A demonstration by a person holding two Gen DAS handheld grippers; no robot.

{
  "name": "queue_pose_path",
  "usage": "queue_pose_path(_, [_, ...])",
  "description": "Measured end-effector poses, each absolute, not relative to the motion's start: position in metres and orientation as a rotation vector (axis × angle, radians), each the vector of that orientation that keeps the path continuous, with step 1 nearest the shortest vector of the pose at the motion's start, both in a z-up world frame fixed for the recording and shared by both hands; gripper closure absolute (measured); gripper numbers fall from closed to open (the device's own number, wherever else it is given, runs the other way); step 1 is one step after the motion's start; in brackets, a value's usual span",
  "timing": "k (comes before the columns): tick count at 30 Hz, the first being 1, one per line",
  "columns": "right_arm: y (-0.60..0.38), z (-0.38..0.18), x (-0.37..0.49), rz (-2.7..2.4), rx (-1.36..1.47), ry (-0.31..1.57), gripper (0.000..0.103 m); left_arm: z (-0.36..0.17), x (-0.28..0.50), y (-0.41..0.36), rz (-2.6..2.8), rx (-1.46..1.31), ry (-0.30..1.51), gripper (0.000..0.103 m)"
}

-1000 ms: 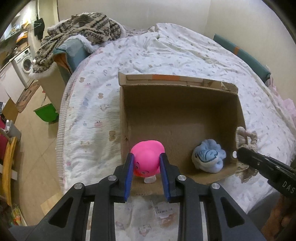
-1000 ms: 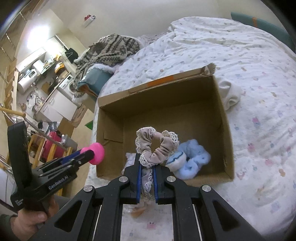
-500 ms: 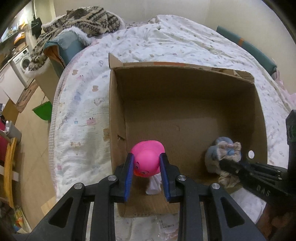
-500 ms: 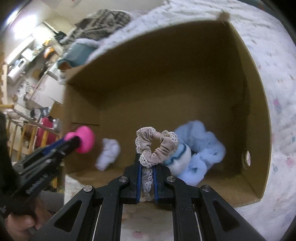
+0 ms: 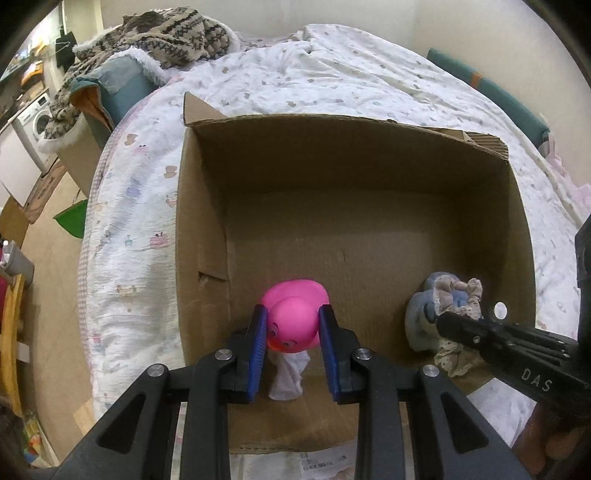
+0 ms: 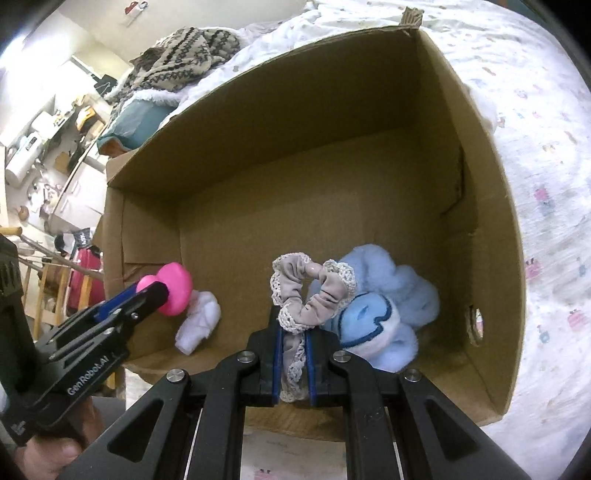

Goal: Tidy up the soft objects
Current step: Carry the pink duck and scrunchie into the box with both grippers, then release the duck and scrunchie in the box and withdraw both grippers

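Observation:
An open cardboard box (image 5: 332, 155) (image 6: 280, 122) lies on the bed. My left gripper (image 5: 293, 332) is shut on a pink rubber duck (image 5: 295, 317) (image 6: 175, 286), held inside the box's near left corner above a small white cloth (image 5: 288, 376) (image 6: 197, 321). My right gripper (image 6: 293, 365) is shut on a beige lace-trimmed scrunchie (image 6: 314, 291) (image 5: 461, 295), held inside the box beside a light blue plush toy (image 6: 384, 314) (image 5: 421, 317) at the near right.
The bed has a white patterned quilt (image 5: 332, 74) (image 6: 535, 110). A knitted patterned blanket (image 5: 159, 33) (image 6: 181, 59) is piled at the far left. A washing machine (image 5: 37, 114) and a green bin (image 5: 72, 221) are on the floor to the left.
Both grippers have moved forward and down into the box with their objects. The box now fills more of both views.

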State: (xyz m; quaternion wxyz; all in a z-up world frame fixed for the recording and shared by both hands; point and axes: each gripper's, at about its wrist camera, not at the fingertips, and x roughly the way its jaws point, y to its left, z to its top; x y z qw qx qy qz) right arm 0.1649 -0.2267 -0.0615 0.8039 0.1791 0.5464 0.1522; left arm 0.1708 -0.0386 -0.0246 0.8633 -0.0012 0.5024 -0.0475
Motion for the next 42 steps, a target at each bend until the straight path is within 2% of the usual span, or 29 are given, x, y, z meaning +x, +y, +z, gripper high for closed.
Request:
queue_pose_path(23, [-0.237,-0.05,0.151,0.355,0.412,1.118,0.09,-0.022,0.164,-0.039,-0.126,-0.034,1.025,0.077])
queue_pose_path(28, [-0.24,-0.044,0.149,0.348,0.412,1.086,0.082,-0.019,0.163,-0.038,-0.129,-0.039,1.01,0.077])
queue_pose_path(29, [-0.24,-0.042,0.148,0.346,0.407,1.076,0.082,-0.018,0.163,-0.039,-0.128,-0.035,1.007,0.076])
queue_pose_path(31, [-0.24,-0.038,0.146,0.346,0.401,1.056,0.081,-0.018,0.162,-0.039,-0.127,-0.027,1.003,0.066])
queue_pose_path(32, [-0.241,-0.036,0.145,0.345,0.398,1.048,0.079,-0.016,0.161,-0.039,-0.127,-0.024,0.995,0.058])
queue_pose_path(33, [-0.241,-0.034,0.145,0.342,0.394,1.04,0.072,-0.015,0.16,-0.039,-0.126,-0.022,0.987,0.053])
queue_pose_path(36, [-0.241,-0.028,0.143,0.322,0.388,1.003,0.029,-0.011,0.157,-0.041,-0.13,-0.012,0.965,0.044])
queue_pose_path(42, [-0.246,-0.023,0.14,0.308,0.389,0.984,0.028,-0.008,0.153,-0.045,-0.141,0.009,0.956,0.042])
